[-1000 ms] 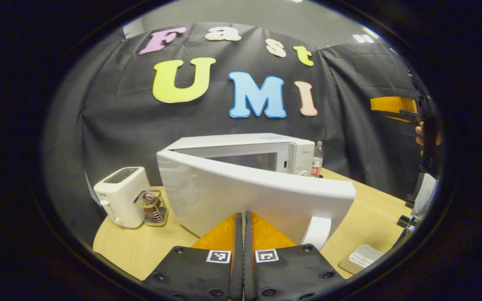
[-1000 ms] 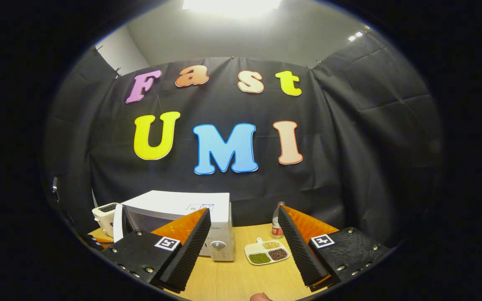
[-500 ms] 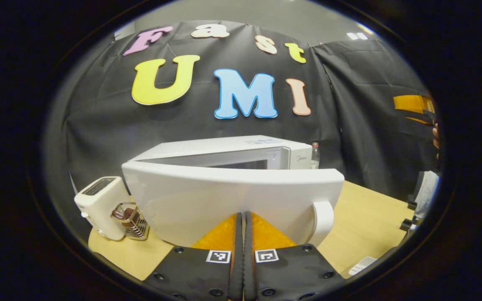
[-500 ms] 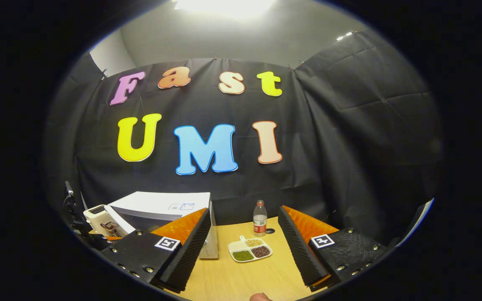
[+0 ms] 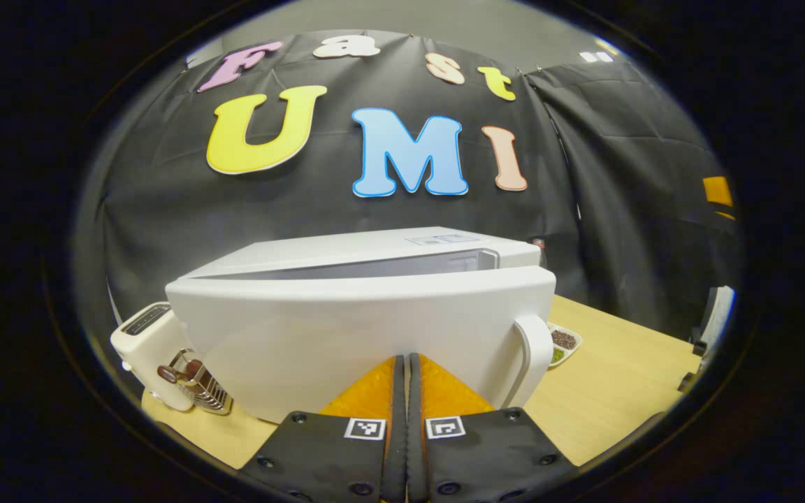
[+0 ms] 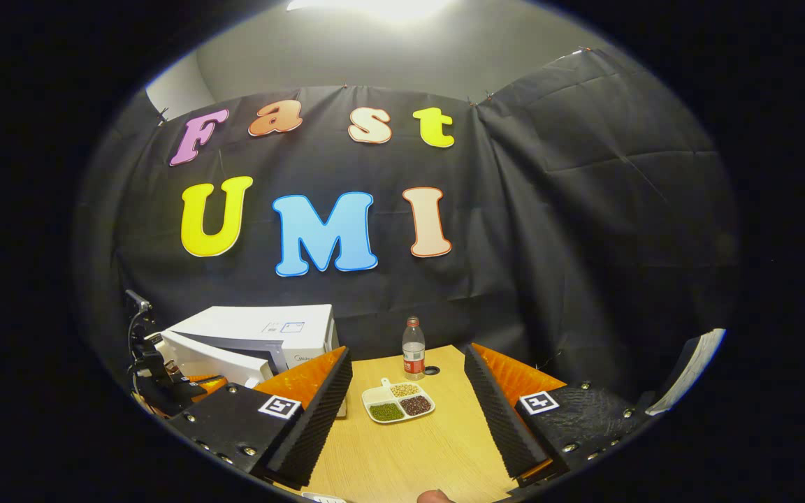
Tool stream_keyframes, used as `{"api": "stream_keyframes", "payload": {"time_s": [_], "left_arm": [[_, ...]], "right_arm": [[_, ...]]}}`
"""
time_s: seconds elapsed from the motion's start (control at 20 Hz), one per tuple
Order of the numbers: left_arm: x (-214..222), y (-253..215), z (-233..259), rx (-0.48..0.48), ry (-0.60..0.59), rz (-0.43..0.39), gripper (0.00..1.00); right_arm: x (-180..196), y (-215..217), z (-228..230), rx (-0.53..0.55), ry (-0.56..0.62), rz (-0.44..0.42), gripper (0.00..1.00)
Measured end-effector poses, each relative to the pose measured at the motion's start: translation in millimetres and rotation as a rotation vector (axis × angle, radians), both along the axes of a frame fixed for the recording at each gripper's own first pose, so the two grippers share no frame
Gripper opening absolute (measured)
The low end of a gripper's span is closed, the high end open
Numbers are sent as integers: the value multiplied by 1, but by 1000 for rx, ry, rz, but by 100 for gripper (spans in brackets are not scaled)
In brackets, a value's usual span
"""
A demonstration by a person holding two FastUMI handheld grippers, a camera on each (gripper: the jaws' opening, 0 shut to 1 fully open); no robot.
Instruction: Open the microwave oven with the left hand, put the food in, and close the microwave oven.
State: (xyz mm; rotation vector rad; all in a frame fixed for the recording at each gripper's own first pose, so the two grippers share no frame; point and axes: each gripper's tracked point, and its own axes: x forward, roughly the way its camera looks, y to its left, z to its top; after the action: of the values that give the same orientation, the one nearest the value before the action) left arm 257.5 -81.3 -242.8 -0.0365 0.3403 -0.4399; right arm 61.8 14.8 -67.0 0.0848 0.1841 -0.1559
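In the left gripper view the left gripper (image 5: 406,391) sits at six o'clock with its two fingers pressed together, nothing between them, their tips against or just short of the lower edge of the white microwave oven's door (image 5: 353,335) — contact cannot be told. The door stands ajar, swung a little off the boxy white microwave oven (image 5: 374,248), with a narrow wedge of the cavity showing along its top edge, and its curved white handle (image 5: 532,353) hangs at about four o'clock. At eight o'clock a white toaster (image 5: 140,332) stands on the light wooden table (image 5: 612,384), with a small wire rack (image 5: 200,388) just beside it. Past the handle, at about three o'clock, the edge of the white divided dish of beans and grains (image 5: 563,342) peeks out from behind the door. In the right gripper view the right gripper (image 6: 406,412) is held above the table with its fingers spread wide apart and empty; between them lies the dish, well in front of the tips, and a clear plastic bottle with a red label (image 6: 413,349) stands just behind it at twelve o'clock. The microwave sits at nine o'clock — door partly open.
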Motion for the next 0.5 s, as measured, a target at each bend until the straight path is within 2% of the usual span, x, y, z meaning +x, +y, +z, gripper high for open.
{"api": "stream_keyframes", "payload": {"time_s": [0.1,0.5], "left_arm": [[7,0,-1,2,2,15,10],[35,-3,-13,41,1,83,8]], "right_arm": [[-5,-6,1,-15,4,-6,98],[-24,-29,-7,-30,41,-39,98]]}}
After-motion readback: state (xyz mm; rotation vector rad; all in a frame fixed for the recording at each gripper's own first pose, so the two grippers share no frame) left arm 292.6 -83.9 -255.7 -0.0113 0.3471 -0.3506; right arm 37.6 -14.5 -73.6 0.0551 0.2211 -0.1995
